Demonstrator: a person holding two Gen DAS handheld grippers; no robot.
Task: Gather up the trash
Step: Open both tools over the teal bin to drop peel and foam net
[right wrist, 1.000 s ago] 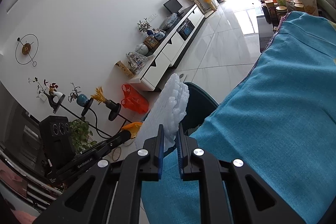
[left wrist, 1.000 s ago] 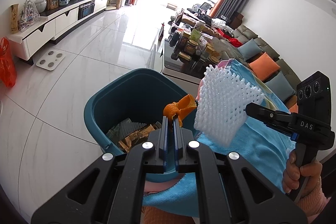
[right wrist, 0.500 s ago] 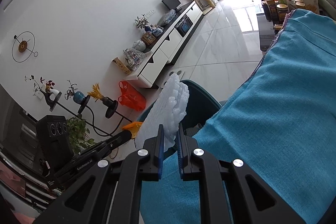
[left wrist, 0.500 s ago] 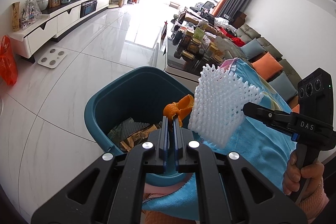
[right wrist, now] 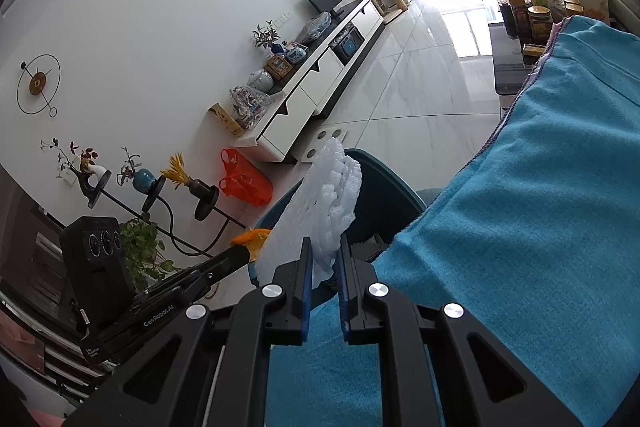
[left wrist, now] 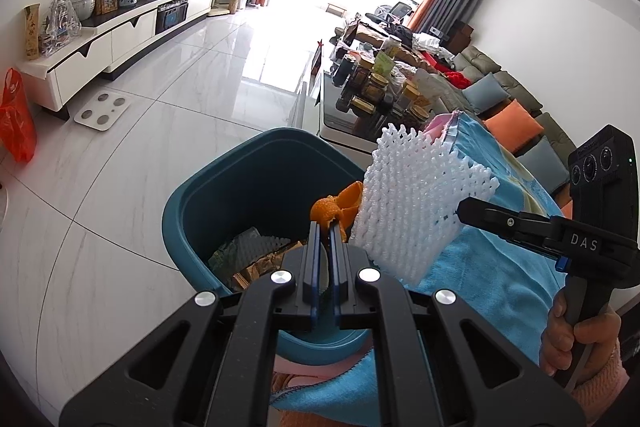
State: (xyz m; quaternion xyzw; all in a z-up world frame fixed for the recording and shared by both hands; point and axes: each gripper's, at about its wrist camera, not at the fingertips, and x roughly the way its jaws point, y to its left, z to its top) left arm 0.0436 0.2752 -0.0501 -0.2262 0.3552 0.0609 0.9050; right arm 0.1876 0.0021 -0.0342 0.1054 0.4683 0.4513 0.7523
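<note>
Teal bin (left wrist: 224, 187) of scraps; fingers clamping orange peel (left wrist: 334, 207) and foam net (left wrist: 416, 203).

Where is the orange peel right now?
In the left wrist view, the orange peel is pinched in the left hand-held gripper, over the teal bin, beside the white foam net.

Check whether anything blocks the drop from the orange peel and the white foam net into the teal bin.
Nothing visible does. The orange peel in the left gripper hangs over the open teal bin. The white foam net in the right gripper sits at the bin's edge beside the blue towel, partly over the towel.
</note>
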